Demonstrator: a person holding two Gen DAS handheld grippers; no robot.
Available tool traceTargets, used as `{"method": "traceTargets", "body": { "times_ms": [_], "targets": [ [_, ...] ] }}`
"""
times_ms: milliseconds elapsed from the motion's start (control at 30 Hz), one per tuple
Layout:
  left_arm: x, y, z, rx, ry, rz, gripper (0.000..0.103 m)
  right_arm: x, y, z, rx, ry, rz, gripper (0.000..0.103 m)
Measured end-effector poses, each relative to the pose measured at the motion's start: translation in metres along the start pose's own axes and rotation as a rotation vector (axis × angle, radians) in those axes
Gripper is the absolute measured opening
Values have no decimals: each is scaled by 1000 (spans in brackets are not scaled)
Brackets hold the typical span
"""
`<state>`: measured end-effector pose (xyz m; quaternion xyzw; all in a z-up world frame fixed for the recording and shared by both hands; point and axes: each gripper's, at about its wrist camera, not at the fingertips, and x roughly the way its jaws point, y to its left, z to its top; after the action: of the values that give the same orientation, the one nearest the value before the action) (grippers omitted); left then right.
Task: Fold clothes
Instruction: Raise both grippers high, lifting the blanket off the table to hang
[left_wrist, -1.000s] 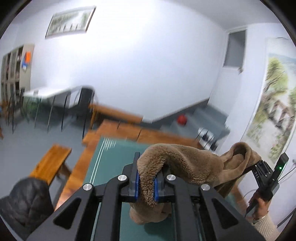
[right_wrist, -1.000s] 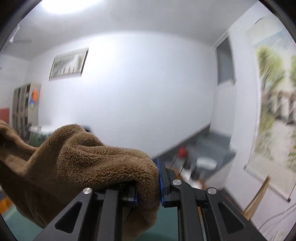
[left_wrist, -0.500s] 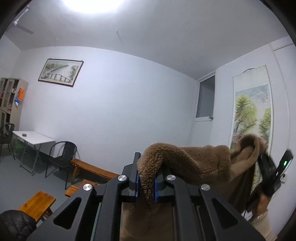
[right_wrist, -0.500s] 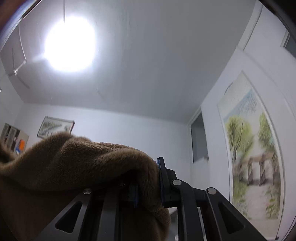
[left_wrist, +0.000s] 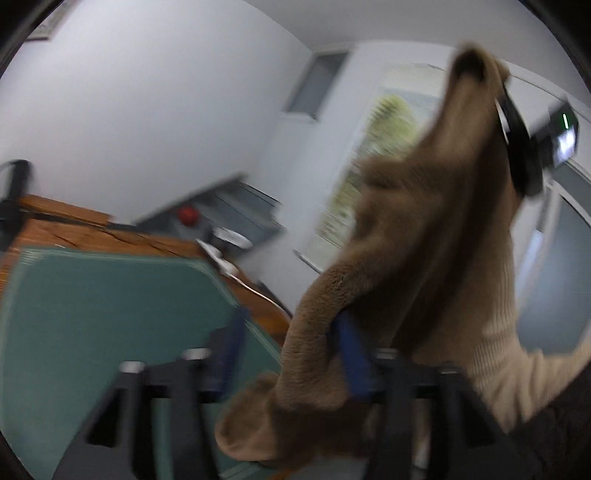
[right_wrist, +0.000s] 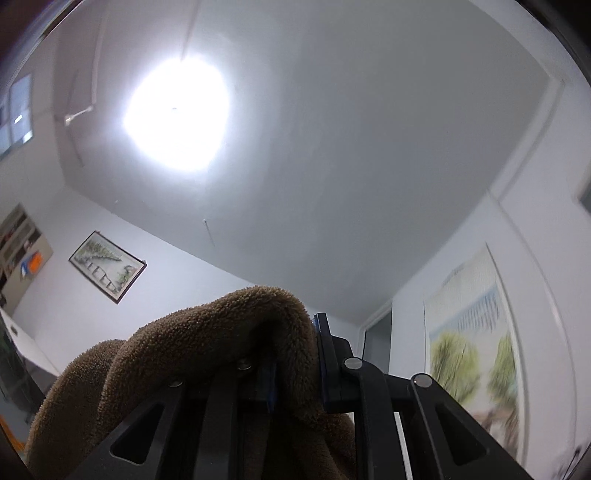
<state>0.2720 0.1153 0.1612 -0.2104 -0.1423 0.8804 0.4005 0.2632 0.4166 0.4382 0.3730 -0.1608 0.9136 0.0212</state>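
A brown fleece garment (left_wrist: 424, 236) hangs in the air from my right gripper (left_wrist: 521, 155), which is raised at the upper right of the blurred left wrist view. In the right wrist view, the right gripper (right_wrist: 295, 365) is shut on a fold of the fleece (right_wrist: 207, 332) and points at the ceiling. My left gripper (left_wrist: 291, 343) is open, its blue pads wide apart. The fleece drapes over its right finger (left_wrist: 352, 362), while the left finger (left_wrist: 232, 339) is bare. The garment's lower end (left_wrist: 255, 424) hangs above the green mat.
A green mat (left_wrist: 110, 314) lies on a wooden table (left_wrist: 74, 232) below the left gripper. A person's cream ribbed sleeve (left_wrist: 517, 354) is at the right. A wall scroll (right_wrist: 472, 332) hangs on the right wall, and a ceiling lamp (right_wrist: 177, 114) shines overhead.
The left gripper's jaws have spread apart and released their pinch on the fleece. The left view swung down toward the table. The right gripper tilted further up toward the ceiling.
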Motion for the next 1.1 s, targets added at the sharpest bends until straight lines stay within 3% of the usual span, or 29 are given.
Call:
{"method": "traceTargets", "body": {
  "times_ms": [233,400,500,533,567,600,633,667,833,900,1000,1100],
  "targets": [
    [14,-16,-11,-6,31,-107,82,-8,5,24,-75,-23,12,17],
    [24,-28,-15,16,41,-75,82,-17,5,35,-84,-25,18,17],
    [27,-16,-8,-49,19,-40,81,-24,0,41,-61,-19,12,17],
    [26,-9,-4,-77,11,-25,64,-26,-3,41,-56,-14,7,17],
    [25,-2,0,-106,4,-9,40,-27,-7,37,-49,3,-1,17],
    [20,7,6,-140,-4,26,30,-29,-11,33,-41,21,-8,17],
    [13,14,15,-162,-28,51,19,-31,-15,29,-34,39,-15,17],
    [0,19,23,-176,-70,90,17,-32,-19,25,-27,57,-22,17],
    [-92,21,63,-177,-361,298,15,-40,-37,5,10,148,-58,17],
    [-129,-1,77,-113,-499,376,15,-46,-45,-9,43,197,-72,17],
    [-165,-46,89,19,-635,469,15,-56,-49,-30,85,251,-94,17],
    [-183,-82,92,134,-709,532,16,-65,-52,-39,141,271,-112,17]
  ]
}}
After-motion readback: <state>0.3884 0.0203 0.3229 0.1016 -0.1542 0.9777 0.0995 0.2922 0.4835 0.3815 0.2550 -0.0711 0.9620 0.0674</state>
